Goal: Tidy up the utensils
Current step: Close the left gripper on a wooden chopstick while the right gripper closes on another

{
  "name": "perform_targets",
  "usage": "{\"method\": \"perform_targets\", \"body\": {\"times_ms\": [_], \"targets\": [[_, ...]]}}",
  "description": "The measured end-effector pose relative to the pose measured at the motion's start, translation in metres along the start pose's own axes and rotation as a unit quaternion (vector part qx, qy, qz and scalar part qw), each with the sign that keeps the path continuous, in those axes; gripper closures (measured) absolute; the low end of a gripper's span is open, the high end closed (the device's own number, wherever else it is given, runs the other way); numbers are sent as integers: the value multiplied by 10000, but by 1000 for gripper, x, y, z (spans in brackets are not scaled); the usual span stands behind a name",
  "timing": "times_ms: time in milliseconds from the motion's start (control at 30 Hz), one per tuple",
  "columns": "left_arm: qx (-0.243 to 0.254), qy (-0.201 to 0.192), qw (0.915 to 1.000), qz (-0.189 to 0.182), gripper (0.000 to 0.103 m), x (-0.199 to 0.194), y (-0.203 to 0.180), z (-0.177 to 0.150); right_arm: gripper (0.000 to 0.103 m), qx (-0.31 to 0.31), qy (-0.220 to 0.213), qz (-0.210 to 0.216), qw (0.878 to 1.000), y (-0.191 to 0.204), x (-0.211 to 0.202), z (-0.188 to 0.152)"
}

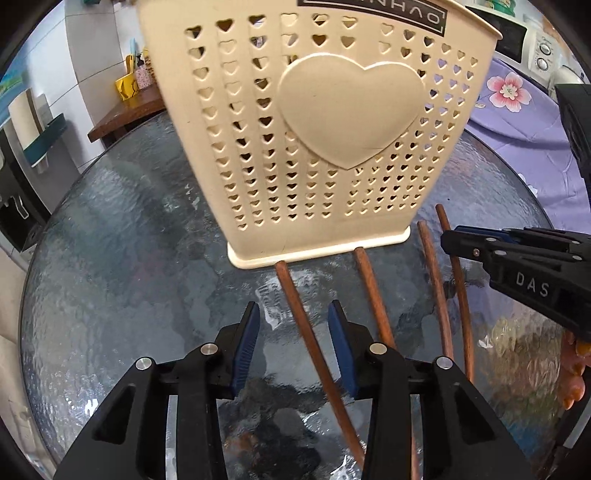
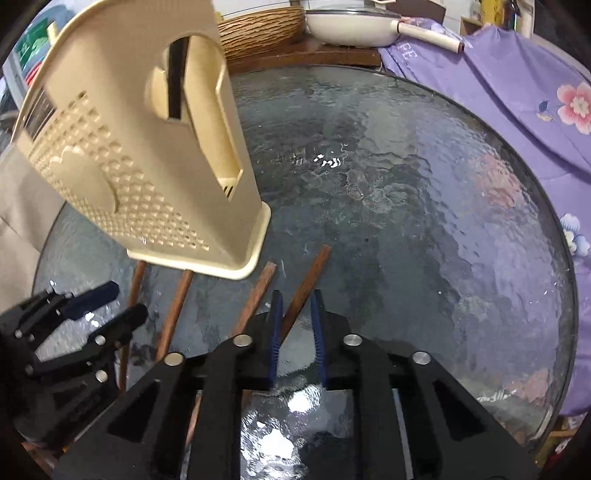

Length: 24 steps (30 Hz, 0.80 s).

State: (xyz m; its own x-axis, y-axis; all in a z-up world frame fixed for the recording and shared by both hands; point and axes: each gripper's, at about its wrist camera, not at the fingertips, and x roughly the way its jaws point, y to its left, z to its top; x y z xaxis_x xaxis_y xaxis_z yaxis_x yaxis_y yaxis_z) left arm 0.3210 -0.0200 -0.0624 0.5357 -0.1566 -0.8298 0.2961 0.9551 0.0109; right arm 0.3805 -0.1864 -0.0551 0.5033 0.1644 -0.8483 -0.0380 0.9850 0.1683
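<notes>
A cream plastic utensil holder (image 1: pixel 317 125) with heart-shaped holes stands on the round glass table (image 1: pixel 122 236); it also shows in the right wrist view (image 2: pixel 147 155). Several brown wooden chopsticks (image 1: pixel 306 332) lie on the glass in front of it. My left gripper (image 1: pixel 293 314) is open, its jaws either side of the leftmost chopstick, just above it. My right gripper (image 2: pixel 295 302) is open with narrow jaws around the rightmost chopstick (image 2: pixel 306 284); it shows at the right of the left wrist view (image 1: pixel 465 240).
A purple flowered cloth (image 2: pixel 517 96) covers the surface beyond the table's right edge. A wooden board (image 2: pixel 332 55) carries a woven basket (image 2: pixel 258 29) and a white pan (image 2: pixel 351 26). A microwave (image 1: pixel 517 33) stands at the back right.
</notes>
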Motion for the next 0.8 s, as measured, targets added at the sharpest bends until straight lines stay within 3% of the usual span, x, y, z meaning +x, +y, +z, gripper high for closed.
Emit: {"method": "perform_targets", "body": {"times_ms": [100, 233, 800], "targets": [[-24, -1, 10000, 15, 74, 2, -1, 3, 92, 67, 13, 29, 10000, -4, 5, 7], [19, -30, 10000, 52, 92, 3, -3, 4, 95, 122, 4, 147, 9998, -10, 9, 11], [9, -80, 10000, 54, 96, -1, -3, -3, 95, -383, -192, 38, 9991, 3, 0, -13]]}}
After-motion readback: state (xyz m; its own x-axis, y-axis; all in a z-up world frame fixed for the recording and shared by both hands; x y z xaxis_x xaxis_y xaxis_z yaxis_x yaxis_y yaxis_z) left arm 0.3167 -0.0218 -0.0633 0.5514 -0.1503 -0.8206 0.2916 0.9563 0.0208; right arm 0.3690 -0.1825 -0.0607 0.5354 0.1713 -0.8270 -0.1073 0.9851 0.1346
